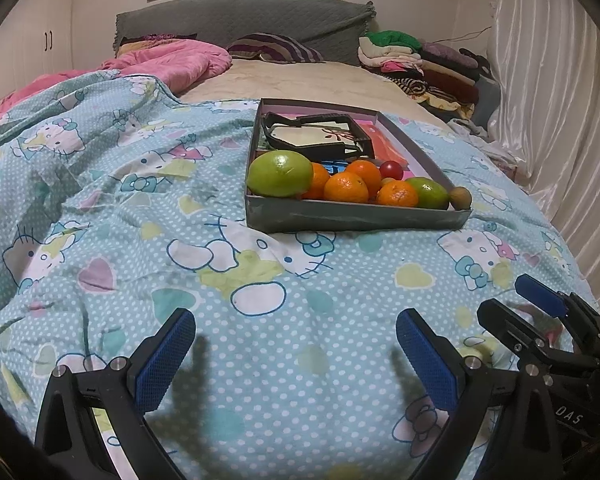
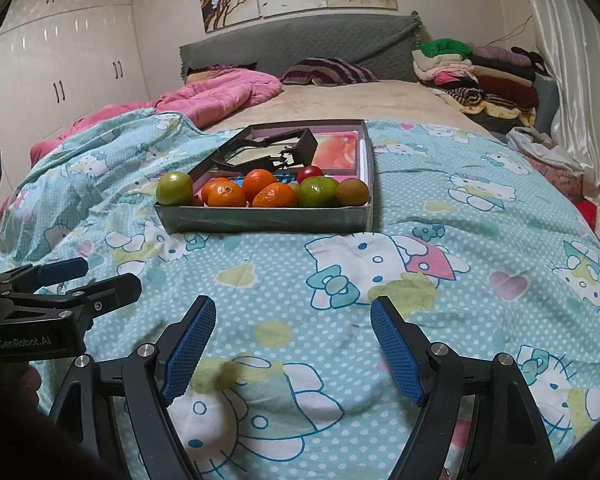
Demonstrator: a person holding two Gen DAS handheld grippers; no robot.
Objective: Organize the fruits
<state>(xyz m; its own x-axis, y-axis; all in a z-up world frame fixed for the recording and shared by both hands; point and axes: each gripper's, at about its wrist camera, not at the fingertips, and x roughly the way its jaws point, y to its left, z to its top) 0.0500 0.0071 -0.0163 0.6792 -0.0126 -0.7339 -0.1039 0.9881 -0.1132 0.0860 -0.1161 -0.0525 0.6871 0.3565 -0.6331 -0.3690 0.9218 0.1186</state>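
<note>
Fruit (image 1: pixel 346 188) fills the near end of the tray (image 1: pixel 356 218) on our bedspread (image 1: pixel 220 280). Our left gripper (image 1: pixel 296 356) and right gripper (image 2: pixel 292 344) hover wide open, empty, well short of it.

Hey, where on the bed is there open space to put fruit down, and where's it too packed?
Free: the bedspread between the box and both open grippers, and to the box's right. Also the beige mattress behind it. Crowded: the box's near end, packed with oranges and green fruits.

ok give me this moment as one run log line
left gripper: open, empty | right gripper: open, empty | fruits: along near edge of grey tray | tray: on bed quilt, ahead of both
</note>
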